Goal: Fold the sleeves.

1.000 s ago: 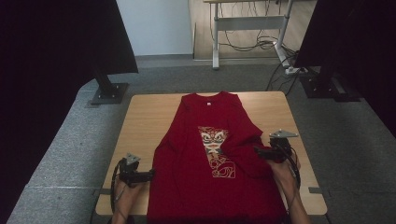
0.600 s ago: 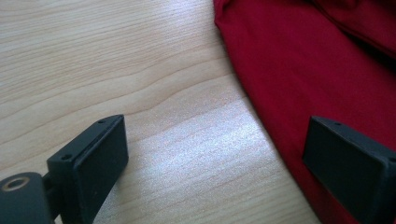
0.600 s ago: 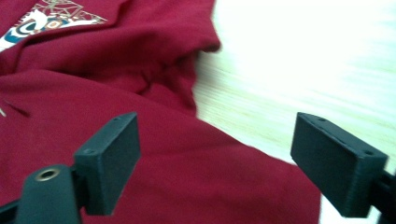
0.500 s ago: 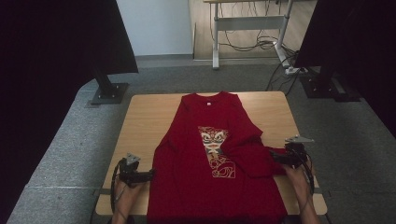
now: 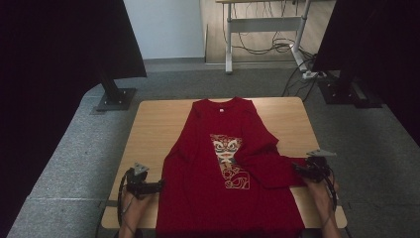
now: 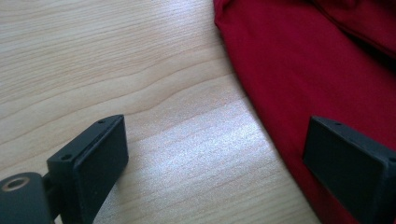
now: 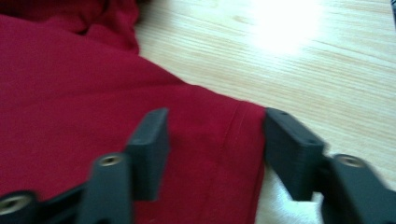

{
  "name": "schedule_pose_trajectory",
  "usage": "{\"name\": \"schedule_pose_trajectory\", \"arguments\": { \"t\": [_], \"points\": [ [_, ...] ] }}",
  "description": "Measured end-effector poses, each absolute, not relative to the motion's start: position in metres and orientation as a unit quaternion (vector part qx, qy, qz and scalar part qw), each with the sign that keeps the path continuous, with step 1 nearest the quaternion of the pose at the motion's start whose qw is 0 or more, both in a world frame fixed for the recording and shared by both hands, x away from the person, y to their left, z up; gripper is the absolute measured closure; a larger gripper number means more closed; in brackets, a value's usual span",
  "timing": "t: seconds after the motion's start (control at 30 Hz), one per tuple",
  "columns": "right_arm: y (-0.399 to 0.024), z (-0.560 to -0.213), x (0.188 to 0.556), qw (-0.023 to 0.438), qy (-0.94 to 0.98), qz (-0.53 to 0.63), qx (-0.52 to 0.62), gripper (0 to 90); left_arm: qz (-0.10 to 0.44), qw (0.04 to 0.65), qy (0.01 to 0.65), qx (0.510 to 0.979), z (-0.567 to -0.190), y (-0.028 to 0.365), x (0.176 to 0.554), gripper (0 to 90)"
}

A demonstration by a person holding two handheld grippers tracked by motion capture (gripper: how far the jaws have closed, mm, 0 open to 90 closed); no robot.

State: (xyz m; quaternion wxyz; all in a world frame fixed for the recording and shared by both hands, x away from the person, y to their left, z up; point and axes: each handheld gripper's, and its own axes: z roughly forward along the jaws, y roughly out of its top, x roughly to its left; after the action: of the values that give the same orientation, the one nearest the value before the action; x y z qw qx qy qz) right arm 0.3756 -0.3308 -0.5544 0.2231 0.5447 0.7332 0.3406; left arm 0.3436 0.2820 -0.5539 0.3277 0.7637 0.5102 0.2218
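Shirt: red shirt point(image 5: 225, 178) lies face up along the wooden table point(image 5: 153, 124), collar at the far end, hem toward you, printed mask on the chest.
Sleeve: the sleeve point(image 5: 285, 168) on your right side lies spread out toward the table's right edge; its cuff point(image 7: 243, 140) sits between the jaws of your right gripper.
Right gripper: your right gripper point(image 5: 303, 170) is at the sleeve end, its jaws about half open and just been closing, straddling the cuff hem; the pads point(image 7: 154, 140) do not yet appear to press the cloth.
Left gripper: your left gripper point(image 5: 159, 186) waits wide open at the shirt's left edge, one jaw over bare wood, the other over red cloth; it has hold of nothing.
Step in hand: judged from the layout, you are taking hold of the right sleeve to fold it inward.
Next move: finish the pinch so both layers of the cuff are caught, then lift a little and carry the sleeve across the chest.
Caution: a shallow bite on the hem may slip; a drag without lift could bunch the body of the shirt.
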Motion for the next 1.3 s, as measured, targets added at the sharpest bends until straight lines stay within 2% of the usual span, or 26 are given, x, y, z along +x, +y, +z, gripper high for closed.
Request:
{"name": "schedule_pose_trajectory", "arguments": {
  "t": [0.03, 0.07, 0.17, 0.2, 0.4, 0.57, 0.6, 0.73, 0.93, 0.97, 1.2, 1.23, 1.3],
  "points": [
    [-0.331, -0.554, 0.376, 0.223, 0.733, 0.341, 0.545, 53.5, 0.222, 0.328, 0.511, 0.763, -0.554, 0.282, 0.343, 6.8],
    [-0.326, -0.553, 0.370, 0.210, 0.736, 0.349, 0.541, 73.0, 0.222, 0.328, 0.511, 0.763, -0.554, 0.282, 0.343, 6.8],
    [-0.326, -0.553, 0.368, 0.204, 0.735, 0.353, 0.542, 77.5, 0.222, 0.327, 0.511, 0.763, -0.554, 0.282, 0.343, 6.8],
    [-0.328, -0.554, 0.367, 0.189, 0.732, 0.364, 0.544, 82.2, 0.222, 0.327, 0.511, 0.763, -0.554, 0.282, 0.343, 6.8],
    [-0.328, -0.553, 0.366, 0.191, 0.734, 0.360, 0.544, 83.3, 0.222, 0.328, 0.511, 0.763, -0.554, 0.282, 0.343, 6.8],
    [-0.326, -0.543, 0.359, 0.196, 0.730, 0.375, 0.536, 83.8, 0.222, 0.328, 0.511, 0.763, -0.554, 0.282, 0.343, 6.8],
    [-0.319, -0.530, 0.347, 0.187, 0.727, 0.407, 0.520, 84.0, 0.222, 0.328, 0.511, 0.763, -0.554, 0.282, 0.343, 6.8],
    [-0.318, -0.528, 0.346, 0.186, 0.727, 0.410, 0.518, 84.0, 0.222, 0.327, 0.511, 0.763, -0.554, 0.282, 0.343, 6.8],
    [-0.308, -0.520, 0.329, 0.163, 0.728, 0.441, 0.499, 84.1, 0.222, 0.328, 0.511, 0.763, -0.554, 0.282, 0.343, 6.8],
    [-0.298, -0.519, 0.321, 0.147, 0.732, 0.456, 0.483, 84.1, 0.222, 0.328, 0.511, 0.763, -0.554, 0.281, 0.343, 6.8],
    [-0.284, -0.518, 0.312, 0.128, 0.740, 0.472, 0.461, 84.0, 0.222, 0.328, 0.511, 0.763, -0.554, 0.281, 0.343, 6.8],
    [-0.270, -0.516, 0.304, 0.107, 0.749, 0.485, 0.438, 84.0, 0.222, 0.328, 0.511, 0.763, -0.554, 0.281, 0.343, 6.8],
    [-0.264, -0.516, 0.301, 0.102, 0.753, 0.486, 0.431, 84.0, 0.222, 0.328, 0.511, 0.763, -0.554, 0.281, 0.343, 6.8]
  ]
}}
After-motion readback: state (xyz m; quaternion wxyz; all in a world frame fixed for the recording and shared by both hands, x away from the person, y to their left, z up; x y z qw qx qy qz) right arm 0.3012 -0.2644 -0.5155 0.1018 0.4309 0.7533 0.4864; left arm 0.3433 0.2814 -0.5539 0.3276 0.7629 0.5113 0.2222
